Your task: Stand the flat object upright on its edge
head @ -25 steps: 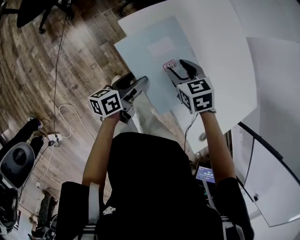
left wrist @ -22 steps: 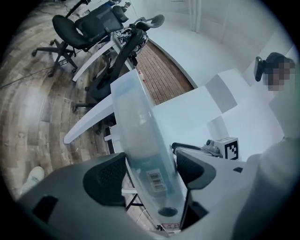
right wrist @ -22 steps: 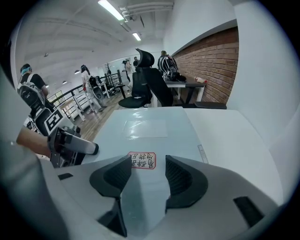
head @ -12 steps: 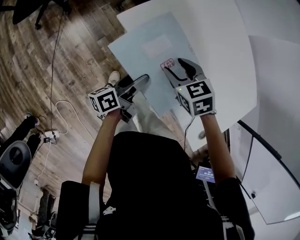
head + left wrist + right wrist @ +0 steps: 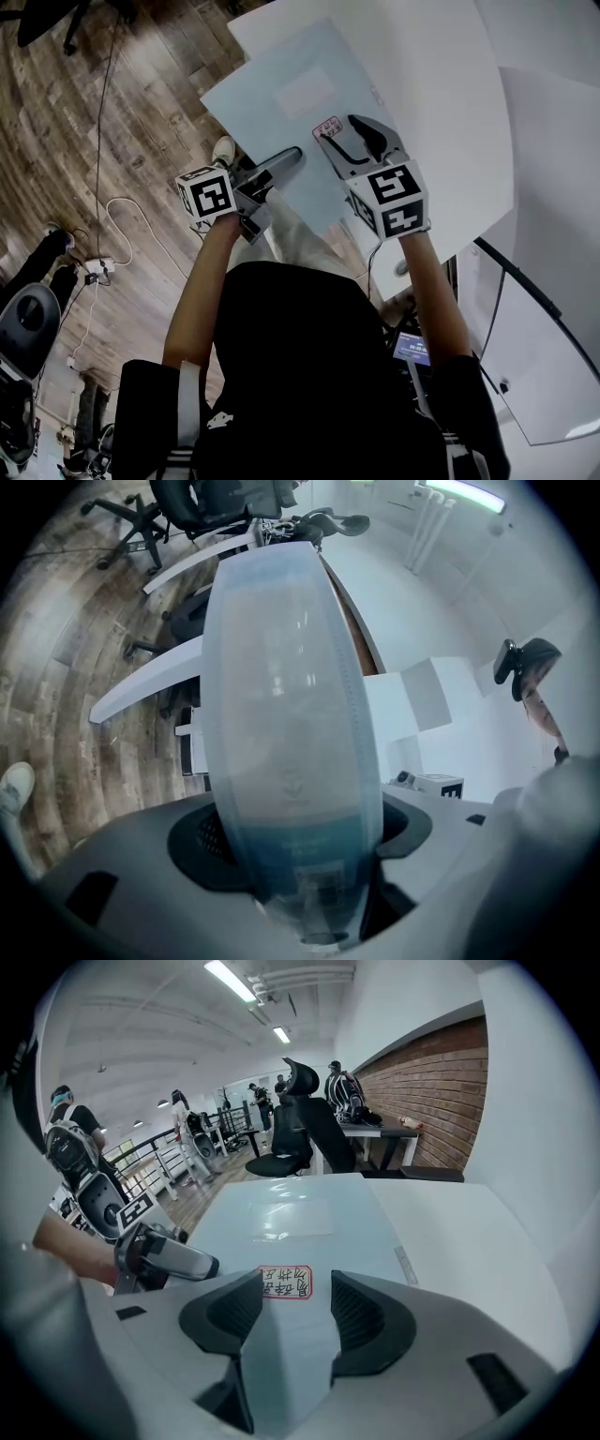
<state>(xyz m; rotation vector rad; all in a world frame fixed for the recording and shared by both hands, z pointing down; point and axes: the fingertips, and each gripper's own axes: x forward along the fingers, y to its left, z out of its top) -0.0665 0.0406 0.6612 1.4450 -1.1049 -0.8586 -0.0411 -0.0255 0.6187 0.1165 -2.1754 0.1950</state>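
From the head view, the pale blue sheet (image 5: 281,84) lies flat on the white table (image 5: 441,75), its near corner hanging out over the wooden floor (image 5: 112,122). Only the left gripper view shows that this edge of the sheet (image 5: 286,714) runs in between the left gripper's (image 5: 300,846) widely spread jaws, which are not clamped on it. The right gripper view alone shows the right gripper (image 5: 292,1307) released, jaws apart just over the sheet, a red-bordered label (image 5: 286,1282) framed between them.
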